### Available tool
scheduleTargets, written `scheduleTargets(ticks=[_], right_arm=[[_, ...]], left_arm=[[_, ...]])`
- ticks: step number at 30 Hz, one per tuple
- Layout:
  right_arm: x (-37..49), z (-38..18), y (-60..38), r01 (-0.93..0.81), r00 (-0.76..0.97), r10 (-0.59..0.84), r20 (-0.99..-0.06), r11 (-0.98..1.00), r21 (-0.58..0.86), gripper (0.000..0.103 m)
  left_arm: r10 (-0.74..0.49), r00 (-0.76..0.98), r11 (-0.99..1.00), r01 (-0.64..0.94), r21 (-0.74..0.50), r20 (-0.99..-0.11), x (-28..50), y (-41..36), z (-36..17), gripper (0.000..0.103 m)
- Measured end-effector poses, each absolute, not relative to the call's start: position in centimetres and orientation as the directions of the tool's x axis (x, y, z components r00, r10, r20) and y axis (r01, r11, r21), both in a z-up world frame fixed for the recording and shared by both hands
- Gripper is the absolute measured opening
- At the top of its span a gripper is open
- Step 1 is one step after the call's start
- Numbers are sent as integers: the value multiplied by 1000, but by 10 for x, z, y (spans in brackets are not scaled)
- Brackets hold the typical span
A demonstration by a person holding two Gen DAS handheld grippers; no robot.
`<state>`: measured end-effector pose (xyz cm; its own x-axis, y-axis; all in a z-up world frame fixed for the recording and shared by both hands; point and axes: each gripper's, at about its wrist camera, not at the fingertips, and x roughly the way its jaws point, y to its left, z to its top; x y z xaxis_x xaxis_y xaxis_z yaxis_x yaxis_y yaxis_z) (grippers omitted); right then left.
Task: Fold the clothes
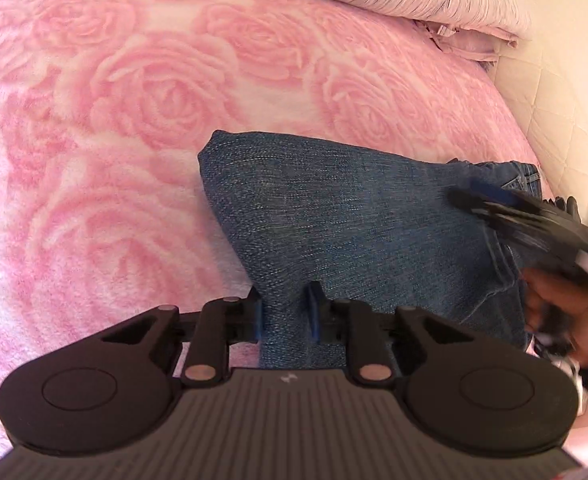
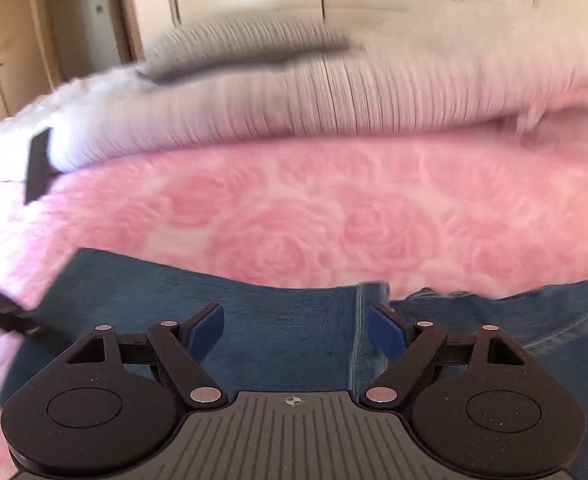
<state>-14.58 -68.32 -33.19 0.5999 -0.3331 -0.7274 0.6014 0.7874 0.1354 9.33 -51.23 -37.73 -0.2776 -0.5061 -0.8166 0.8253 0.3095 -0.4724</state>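
left wrist view has the left hand-held gripper (image 1: 285, 314) at 6 o'clock, its blue pads nearly together and pinching a bunched fold of the jeans (image 1: 358, 220), which lie on the pink rose blanket (image 1: 133, 120) and stretch toward 3 o'clock. right wrist view has the right hand-held gripper (image 2: 296, 332) spread wide over the denim, clamping nothing, with a striped pillow (image 2: 294, 92) at 12 o'clock.

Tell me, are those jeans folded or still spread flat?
Folded, at least partly: the jeans end in a rounded doubled edge on the pink blanket. The left tongs pinch one bunched corner. How many folds, cannot tell.
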Motion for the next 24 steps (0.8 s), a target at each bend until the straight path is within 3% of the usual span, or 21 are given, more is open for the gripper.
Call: scheduleTargets(ticks=[2, 8, 13, 24], right_arm=[[-142, -342, -698, 594, 615, -311, -724, 787, 166, 91], [-170, -306, -647, 632, 606, -376, -701, 763, 137, 92], [-187, -342, -622, 642, 569, -276, -775, 738, 209, 92], [-266, -247, -632, 776, 549, -404, -732, 573, 265, 94]], left_arm=[[-505, -279, 319, 819, -477, -817, 94, -512, -376, 17], [-504, -290, 330, 805, -492, -813, 98, -512, -377, 17], [-501, -278, 327, 816, -476, -820, 93, -516, -366, 11], [-587, -352, 192, 814, -548, -729, 28, -539, -230, 6]])
